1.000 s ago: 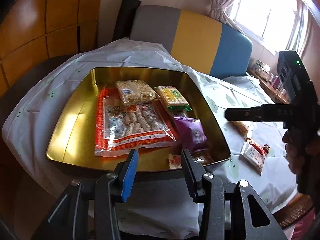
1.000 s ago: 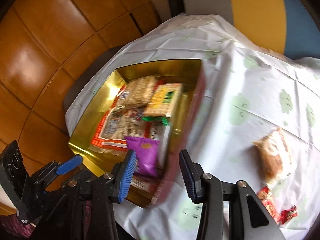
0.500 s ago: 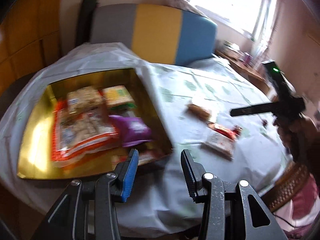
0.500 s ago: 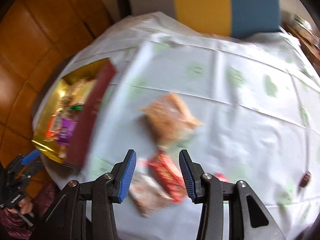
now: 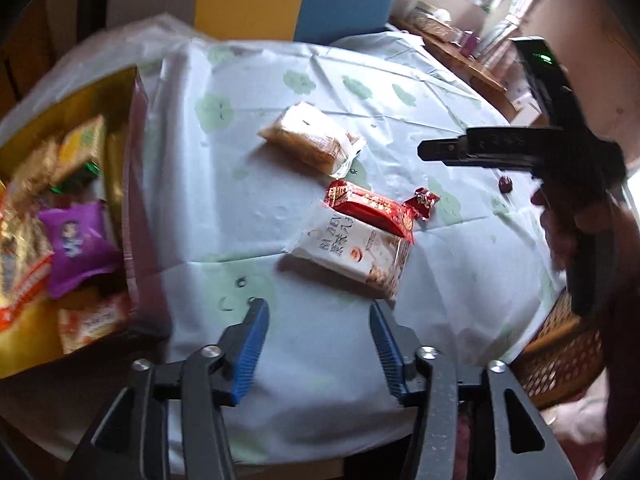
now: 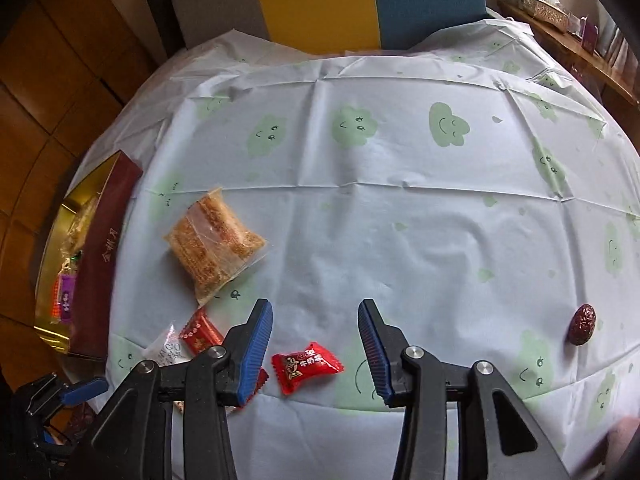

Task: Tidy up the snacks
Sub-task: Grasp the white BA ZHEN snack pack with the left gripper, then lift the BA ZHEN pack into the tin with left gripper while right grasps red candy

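Note:
Loose snacks lie on the cloud-print tablecloth (image 6: 400, 208). A white packet (image 5: 352, 248) sits just beyond my left gripper (image 5: 318, 312), whose jaws are opening with nothing between them. A red packet (image 5: 372, 204) lies partly on the white one, with a clear packet of brown crisp bars (image 5: 310, 142) farther off. My right gripper (image 6: 315, 312) stands open above the cloth. A small red candy (image 6: 306, 366) lies on the cloth low between its fingers, untouched. The bar packet (image 6: 214, 240) is to its left. The gold box (image 5: 120, 168) on the left holds a purple packet (image 5: 76, 240) and other snacks.
A dark red date (image 6: 583, 324) lies alone at the right of the cloth. The box's maroon wall (image 6: 102, 256) stands at the table's left edge. A grey, yellow and blue chair back (image 6: 320, 0) is behind the table. A person's hand (image 5: 560, 220) is at the right.
Both views have swung from the gold box rightward to the loose snacks on the cloth. The left gripper's jaws stand wider than before; the right gripper's gap is unchanged.

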`<state>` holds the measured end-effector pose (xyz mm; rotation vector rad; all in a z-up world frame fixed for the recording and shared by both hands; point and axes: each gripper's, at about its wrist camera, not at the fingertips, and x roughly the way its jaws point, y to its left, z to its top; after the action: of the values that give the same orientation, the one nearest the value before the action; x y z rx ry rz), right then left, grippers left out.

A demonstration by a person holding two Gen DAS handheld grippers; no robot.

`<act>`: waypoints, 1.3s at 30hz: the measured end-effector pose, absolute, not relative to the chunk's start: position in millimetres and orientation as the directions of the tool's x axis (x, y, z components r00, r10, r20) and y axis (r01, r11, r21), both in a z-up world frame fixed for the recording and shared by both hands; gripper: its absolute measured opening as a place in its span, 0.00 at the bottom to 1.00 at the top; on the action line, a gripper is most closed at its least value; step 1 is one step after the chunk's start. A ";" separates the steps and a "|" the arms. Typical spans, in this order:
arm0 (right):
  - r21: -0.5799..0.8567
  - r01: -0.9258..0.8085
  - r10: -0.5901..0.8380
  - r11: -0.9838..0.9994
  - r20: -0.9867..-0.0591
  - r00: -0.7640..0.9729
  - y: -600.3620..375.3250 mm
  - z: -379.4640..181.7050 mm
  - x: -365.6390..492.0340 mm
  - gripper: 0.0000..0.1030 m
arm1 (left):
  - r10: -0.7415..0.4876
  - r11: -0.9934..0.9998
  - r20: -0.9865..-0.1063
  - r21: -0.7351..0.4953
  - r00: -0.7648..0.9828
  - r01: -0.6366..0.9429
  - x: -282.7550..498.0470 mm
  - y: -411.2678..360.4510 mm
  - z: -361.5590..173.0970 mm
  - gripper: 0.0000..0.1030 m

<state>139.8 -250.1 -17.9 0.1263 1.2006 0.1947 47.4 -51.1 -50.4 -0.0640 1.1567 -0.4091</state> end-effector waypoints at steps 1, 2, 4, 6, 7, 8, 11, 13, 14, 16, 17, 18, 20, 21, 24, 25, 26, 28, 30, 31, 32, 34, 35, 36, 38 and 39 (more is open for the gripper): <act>0.210 -0.083 0.226 0.974 -0.911 0.346 -250.6 -18.0 140.0 0.44 | -0.354 0.924 -0.876 -0.271 0.329 0.271 51.2 -54.1 -51.5 0.60; 0.213 -0.084 0.229 0.973 -0.910 0.345 -251.0 -17.6 141.7 0.44 | -0.350 0.927 -0.878 -0.275 0.325 0.255 54.7 -56.7 -53.1 0.63; 0.208 -0.081 0.223 0.975 -0.911 0.347 -251.7 -16.8 142.1 0.44 | -0.354 0.929 -0.883 -0.295 0.307 0.224 61.2 -60.0 -57.2 0.63; 0.215 -0.079 0.229 0.973 -0.910 0.346 -251.2 -17.0 144.0 0.44 | -0.348 0.935 -0.895 -0.311 0.277 0.170 70.2 -63.6 -63.9 0.63; 0.217 -0.077 0.230 0.973 -0.910 0.345 -251.3 -17.2 144.3 0.44 | -0.352 0.935 -0.898 -0.322 0.264 0.149 74.6 -65.8 -66.6 0.63; 0.215 -0.076 0.228 0.974 -0.910 0.346 -251.2 -16.9 144.3 0.44 | -0.352 0.935 -0.899 -0.325 0.259 0.140 76.9 -67.0 -67.5 0.63; 0.216 -0.079 0.230 0.973 -0.906 0.355 -252.4 -13.9 141.4 0.44 | -0.347 0.938 -0.900 -0.335 0.263 0.091 87.4 -72.2 -69.2 0.65; 0.219 -0.084 0.234 0.972 -0.903 0.361 -252.0 -12.0 140.9 0.44 | -0.347 0.937 -0.899 -0.342 0.266 0.064 94.8 -75.3 -68.7 0.65; 0.221 -0.082 0.235 0.972 -0.903 0.360 -252.1 -11.9 141.0 0.44 | -0.349 0.936 -0.897 -0.346 0.272 0.060 98.6 -77.2 -67.9 0.65; 0.215 -0.079 0.228 0.974 -0.908 0.351 -251.8 -13.6 142.3 0.44 | -0.323 0.945 -0.902 -0.323 0.287 0.049 106.8 -82.4 -70.6 0.65; 0.205 -0.078 0.220 0.976 -0.911 0.349 -251.3 -14.2 142.4 0.44 | -0.307 0.950 -0.906 -0.310 0.293 0.036 111.1 -83.3 -72.7 0.65; 0.202 -0.082 0.218 0.976 -0.911 0.349 -250.7 -14.0 142.1 0.44 | -0.295 0.954 -0.908 -0.299 0.298 0.034 115.0 -85.3 -73.7 0.65; 0.204 -0.086 0.221 0.975 -0.909 0.352 -250.2 -13.0 141.9 0.44 | -0.274 0.961 -0.910 -0.272 0.311 0.050 119.5 -90.6 -72.2 0.65; 0.204 -0.082 0.220 0.976 -0.909 0.355 -251.1 -12.5 141.8 0.44 | -0.253 0.967 -0.911 -0.245 0.326 0.067 120.8 -93.5 -71.2 0.65; 0.215 -0.062 0.223 0.975 -0.910 0.351 -255.8 -13.6 142.9 0.44 | -0.181 0.983 -0.918 -0.160 0.352 0.087 121.5 -94.4 -74.7 0.60; 0.213 -0.060 0.221 0.975 -0.910 0.351 -256.5 -13.7 143.4 0.44 | -0.171 0.984 -0.916 -0.141 0.363 0.108 118.9 -95.0 -74.6 0.58; 0.211 -0.059 0.218 0.976 -0.910 0.353 -256.9 -13.3 143.4 0.44 | -0.159 0.984 -0.914 -0.116 0.374 0.135 115.8 -96.3 -75.4 0.55; 0.213 -0.059 0.220 0.975 -0.911 0.350 -257.4 -13.7 143.3 0.44 | -0.147 0.981 -0.908 -0.083 0.392 0.176 109.0 -96.1 -75.4 0.45; 0.211 -0.076 0.225 0.974 -0.916 0.332 -254.8 -15.8 143.6 0.44 | -0.135 0.975 -0.901 -0.047 0.413 0.216 100.7 -93.6 -74.7 0.41; 0.213 -0.090 0.231 0.973 -0.920 0.317 -252.2 -17.4 143.4 0.44 | -0.130 0.972 -0.897 -0.031 0.422 0.233 97.3 -93.7 -75.3 0.41; 0.226 -0.098 0.245 0.969 -0.925 0.290 -250.5 -20.9 143.3 0.44 | -0.128 0.969 -0.895 -0.022 0.428 0.245 93.6 -92.1 -75.3 0.41; 0.236 -0.106 0.256 0.966 -0.935 0.245 -248.0 -26.7 142.6 0.43 | -0.140 0.966 -0.895 -0.030 0.423 0.257 90.8 -87.3 -76.6 0.41; 0.231 -0.106 0.250 0.967 -0.939 0.235 -247.5 -28.4 142.0 0.43 | -0.147 0.966 -0.895 -0.039 0.420 0.255 91.8 -86.7 -77.5 0.41; 0.235 -0.108 0.254 0.966 -0.942 0.219 -247.2 -30.1 140.9 0.43 | -0.155 0.967 -0.896 -0.050 0.417 0.252 92.1 -84.5 -78.0 0.41; 0.256 -0.095 0.270 0.962 -0.943 0.192 -249.6 -32.7 138.5 0.43 | -0.151 0.965 -0.898 -0.043 0.413 0.259 92.3 -84.3 -77.5 0.43; 0.261 -0.085 0.273 0.961 -0.943 0.192 -251.6 -32.2 137.4 0.43 | -0.149 0.963 -0.899 -0.037 0.413 0.266 94.1 -87.7 -78.4 0.44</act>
<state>137.4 -251.6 -32.2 0.1630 1.3562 0.2532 94.1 -87.7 -78.4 0.1172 1.1162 -0.2612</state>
